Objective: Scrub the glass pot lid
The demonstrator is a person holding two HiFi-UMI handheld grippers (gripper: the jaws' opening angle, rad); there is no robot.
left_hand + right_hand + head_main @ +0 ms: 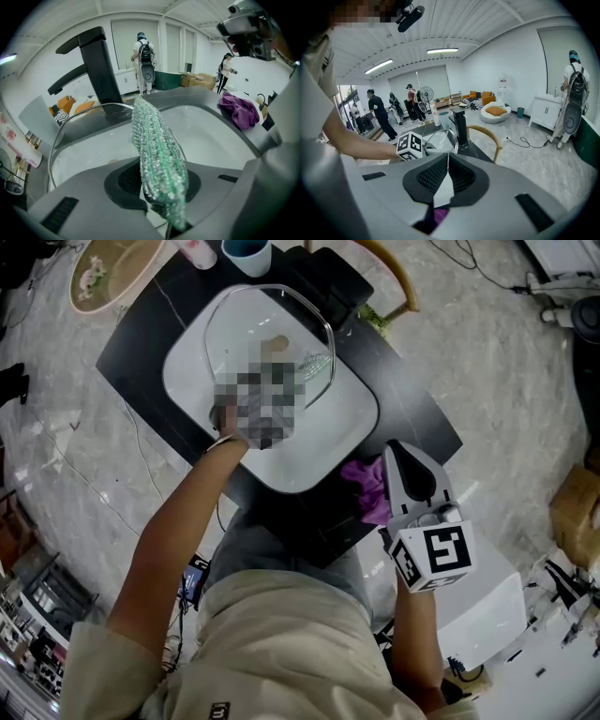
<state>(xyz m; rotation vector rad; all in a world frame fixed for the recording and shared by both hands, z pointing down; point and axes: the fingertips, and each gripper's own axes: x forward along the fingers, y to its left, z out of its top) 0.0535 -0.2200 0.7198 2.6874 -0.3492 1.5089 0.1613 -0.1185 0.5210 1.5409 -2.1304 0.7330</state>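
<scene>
Clearly, square markers (441, 550) on right tool (398, 454)

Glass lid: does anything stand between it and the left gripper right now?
Only the green scrubber, clamped in the left gripper and pointing toward the glass lid in the white sink. Nothing else visible lies between them.

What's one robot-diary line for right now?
left tongs: shut on green scrubber, over glass lid in sink | right tongs: shut, empty, by purple cloth
</scene>
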